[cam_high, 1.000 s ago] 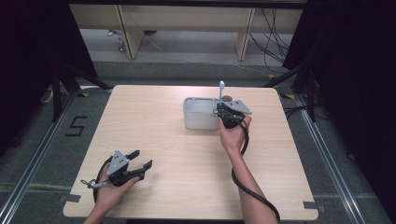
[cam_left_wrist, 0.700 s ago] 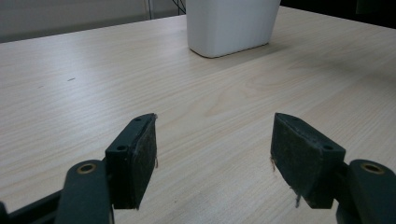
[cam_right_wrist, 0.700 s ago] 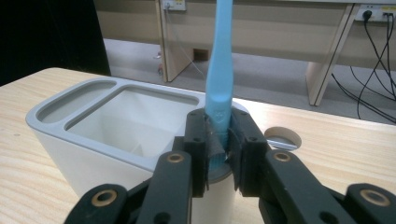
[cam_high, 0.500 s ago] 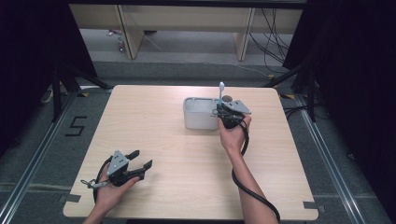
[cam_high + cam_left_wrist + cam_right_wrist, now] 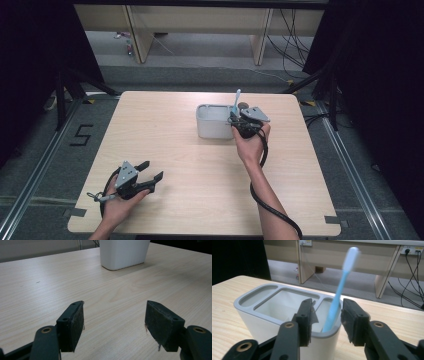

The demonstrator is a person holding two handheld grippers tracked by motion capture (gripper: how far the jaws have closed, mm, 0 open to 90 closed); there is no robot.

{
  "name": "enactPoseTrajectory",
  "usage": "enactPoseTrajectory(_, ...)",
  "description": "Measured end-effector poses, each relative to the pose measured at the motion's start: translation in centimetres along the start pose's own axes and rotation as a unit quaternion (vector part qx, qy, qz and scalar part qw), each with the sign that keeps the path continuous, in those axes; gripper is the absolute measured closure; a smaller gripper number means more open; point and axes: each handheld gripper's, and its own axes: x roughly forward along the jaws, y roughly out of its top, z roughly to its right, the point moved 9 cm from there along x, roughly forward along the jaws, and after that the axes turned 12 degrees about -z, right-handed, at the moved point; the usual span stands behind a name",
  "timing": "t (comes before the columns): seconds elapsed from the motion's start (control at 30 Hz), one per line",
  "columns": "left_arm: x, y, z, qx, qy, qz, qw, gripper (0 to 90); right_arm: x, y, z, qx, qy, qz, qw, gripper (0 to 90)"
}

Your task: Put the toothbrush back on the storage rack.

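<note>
A pale wooden desk (image 5: 200, 165) is standing on a grey floor, with dark curtains at both sides and wooden furniture legs and cables behind it.

The right tool (image 5: 326, 320) is sitting at the near right corner of a white holder (image 5: 214, 121) with a grey rim, on the far half of the desk. Its 2 jaws are standing a narrow gap apart, 1 on each side of a light blue toothbrush (image 5: 339, 293). In the right gripper view a little space is showing between each pad and the handle, so the jaws are not pressing on it. The toothbrush is standing in the holder's small right compartment, leaning a little, with its white head up above the rim and blurred. The holder has 3 compartments: a narrow 1 at the left, a large 1 in the middle and the small 1 with the toothbrush. In the high view the right hand (image 5: 250, 145) is gripping that tool from the near side, and its black cable is trailing back along the forearm.

The left tool (image 5: 151, 171) is resting low over the near left part of the desk, well apart from the holder, held by the left hand (image 5: 117, 202). Its jaws are spread wide with nothing between them, pointing toward the holder.
</note>
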Motion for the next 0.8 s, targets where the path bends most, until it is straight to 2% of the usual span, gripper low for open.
enactPoseTrajectory(0.07, 0.0, 0.0, 0.0, 0.0, 0.0, -0.001, 1.0, 31.3, -0.1, 0.1, 0.1, -0.006, 0.0, -0.003, 1.0, 59.1)
enactPoseTrajectory(0.1, 0.0, 0.0, 0.0, 0.0, 0.002, -0.004, 1.0, 31.3, -0.3, -0.1, -0.1, 0.009, 0.003, -0.011, 0.9999, 58.6)
enactPoseTrajectory(0.2, 0.0, 0.0, 0.0, 0.0, 0.001, -0.001, 1.0, 31.4, -0.3, -0.3, 0.1, -0.002, 0.008, -0.017, 0.9998, 58.1)
enactPoseTrajectory(0.27, 0.0, -0.1, -0.1, -0.001, 0.003, -0.005, 1.0, 31.4, -0.4, -0.6, 0.0, 0.01, 0.017, -0.025, 0.9995, 58.1)
enactPoseTrajectory(0.5, 0.0, -0.1, -0.1, -0.001, 0.005, -0.005, 1.0, 31.7, -1.2, -1.2, 0.4, -0.001, 0.018, -0.038, 0.9991, 57.6)
enactPoseTrajectory(0.57, 0.0, -0.1, -0.1, -0.002, 0.005, -0.005, 1.0, 31.7, -1.4, -1.4, 0.3, 0.005, 0.021, -0.039, 0.999, 57.6)
enactPoseTrajectory(0.6, 0.0, -0.1, -0.1, -0.002, 0.005, -0.005, 1.0, 31.7, -1.5, -1.4, 0.5, -0.004, 0.026, -0.04, 0.9989, 57.6)
enactPoseTrajectory(0.63, 0.0, -0.1, -0.1, -0.003, 0.005, -0.006, 1.0, 31.7, -1.8, -1.5, 0.6, 0.002, 0.023, -0.043, 0.9988, 57.4)
enactPoseTrajectory(0.67, 0.0, -0.1, -0.1, -0.003, 0.005, -0.006, 1.0, 31.7, -1.9, -1.7, 0.7, -0.01, 0.025, -0.044, 0.9987, 57.3)
enactPoseTrajectory(0.8, 0.0, 0.0, -0.1, -0.002, 0.003, 0.0, 1.0, 31.7, -2.5, -2.3, 0.9, -0.006, 0.027, -0.051, 0.9983, 56.8)
